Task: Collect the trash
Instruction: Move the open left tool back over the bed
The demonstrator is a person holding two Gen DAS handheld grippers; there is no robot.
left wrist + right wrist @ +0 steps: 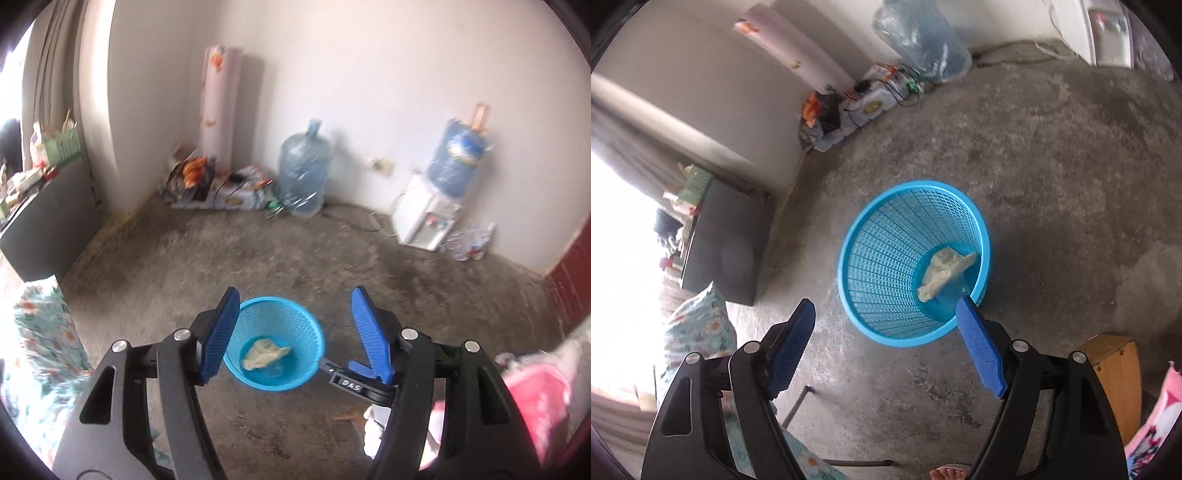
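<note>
A blue mesh waste basket stands on the concrete floor, with a crumpled pale tissue lying at its bottom. My left gripper hovers above the basket, open, with nothing between its blue pads. In the right wrist view the same basket and tissue sit just ahead of my right gripper. That gripper is open and empty too, its right fingertip over the basket's near rim. Part of another gripper shows below my left one.
A water bottle, dispenser and rolled mat line the far wall. A dark cabinet and floral cloth stand left, pink fabric right. A wooden stool and a person's toes are close by.
</note>
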